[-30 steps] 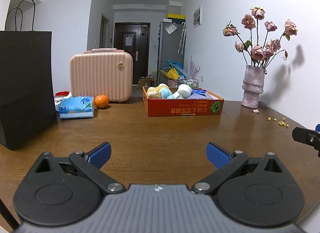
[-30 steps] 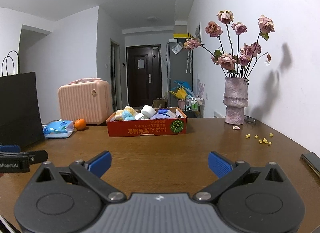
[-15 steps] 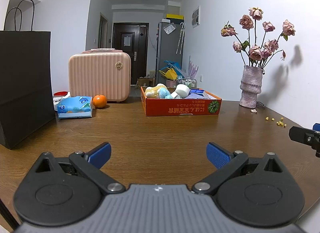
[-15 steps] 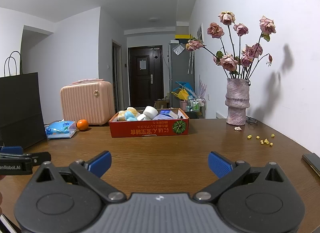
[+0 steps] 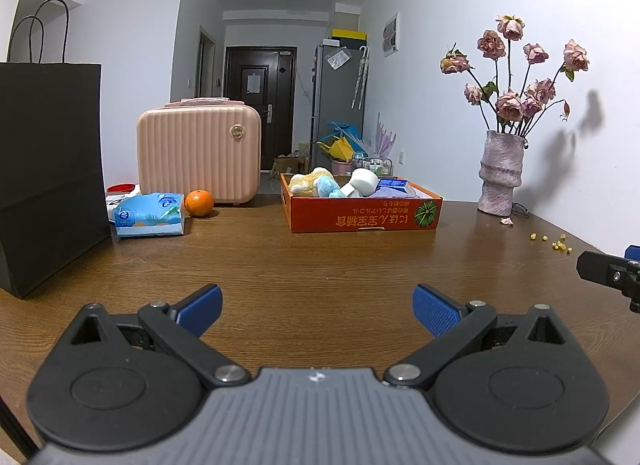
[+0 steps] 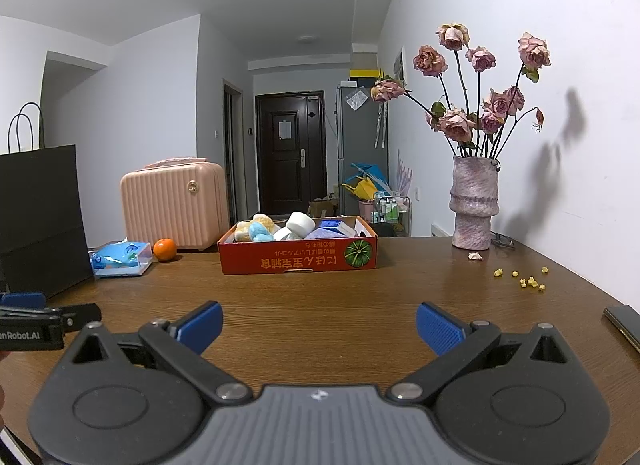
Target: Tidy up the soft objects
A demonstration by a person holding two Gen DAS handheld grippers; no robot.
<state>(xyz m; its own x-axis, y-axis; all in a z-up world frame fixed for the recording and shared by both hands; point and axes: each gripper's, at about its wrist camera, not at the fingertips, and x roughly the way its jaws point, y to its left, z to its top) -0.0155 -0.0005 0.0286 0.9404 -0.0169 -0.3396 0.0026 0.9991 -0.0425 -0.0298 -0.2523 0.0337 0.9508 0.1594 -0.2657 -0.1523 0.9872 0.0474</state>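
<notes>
Both the left gripper (image 5: 316, 307) and the right gripper (image 6: 319, 325) are hovering over the brown wooden table (image 5: 320, 261) with jaws spread wide and empty, facing the red cardboard box (image 5: 362, 217) holding the yellow and blue plush toys (image 5: 314, 182) at the table's far side. Only the right wrist view is showing a dark flat phone (image 6: 624, 325) lying at the table's right edge.

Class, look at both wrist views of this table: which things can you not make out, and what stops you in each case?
- Orange box: lower contents hidden by its front wall, both views.
- Black paper bag: inside hidden by its own side; cut by the left edge.
- Pink suitcase: closed, contents unseen.
- Dark flat object: cut by the right edge, right wrist view; unidentifiable.
- Yellow bits: too small to identify.
</notes>
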